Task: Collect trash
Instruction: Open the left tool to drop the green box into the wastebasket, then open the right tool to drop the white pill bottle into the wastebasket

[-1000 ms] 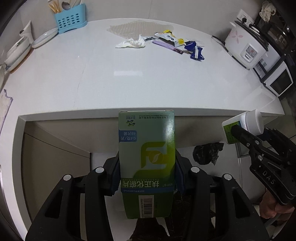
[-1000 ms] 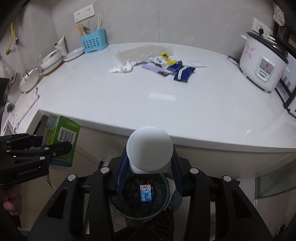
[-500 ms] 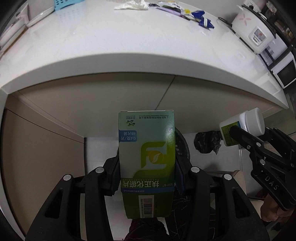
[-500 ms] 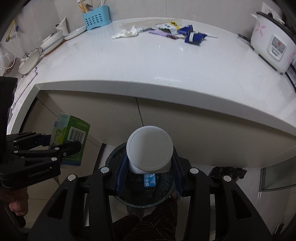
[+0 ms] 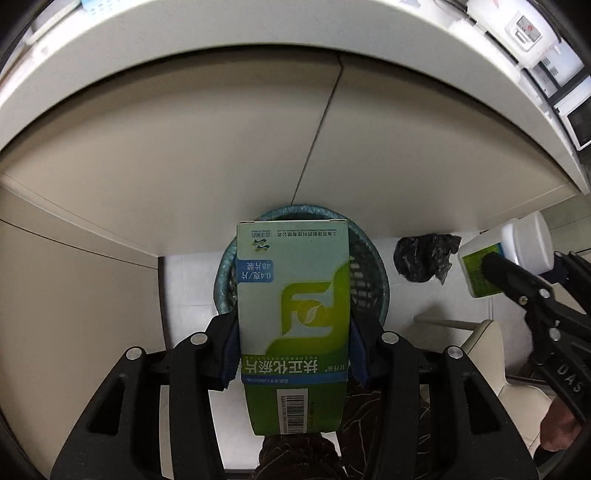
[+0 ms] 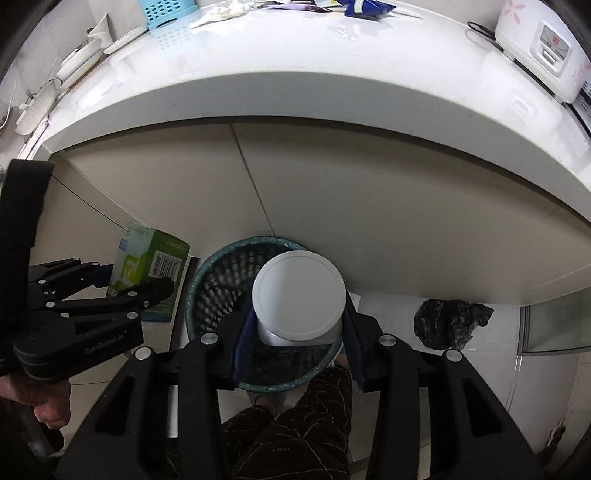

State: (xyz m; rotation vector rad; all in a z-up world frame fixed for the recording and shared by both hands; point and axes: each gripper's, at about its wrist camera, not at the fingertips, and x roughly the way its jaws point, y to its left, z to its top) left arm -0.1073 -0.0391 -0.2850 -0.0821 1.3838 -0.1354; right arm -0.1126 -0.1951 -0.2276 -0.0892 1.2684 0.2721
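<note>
My left gripper (image 5: pixel 293 347) is shut on a green medicine box (image 5: pixel 293 314), held above a dark green mesh waste basket (image 5: pixel 369 266) on the floor. My right gripper (image 6: pixel 299 339) is shut on a white-capped bottle (image 6: pixel 298 295), held over the same basket (image 6: pixel 218 284). In the left wrist view the bottle (image 5: pixel 506 254) and right gripper show at the right. In the right wrist view the box (image 6: pixel 147 269) and left gripper (image 6: pixel 140 291) show at the left, beside the basket.
The white counter edge (image 6: pixel 332 96) overhangs beige cabinet doors (image 6: pixel 332 206). More wrappers (image 6: pixel 362 5), a blue utensil caddy (image 6: pixel 166 11) and a rice cooker (image 6: pixel 539 40) sit on the counter. A crumpled black bag (image 6: pixel 448 323) lies on the floor at the right. The person's legs (image 6: pixel 295 424) are below.
Both grippers have dropped below the counter edge toward the floor, each still holding its item. The basket now sits directly under them and looks larger.
</note>
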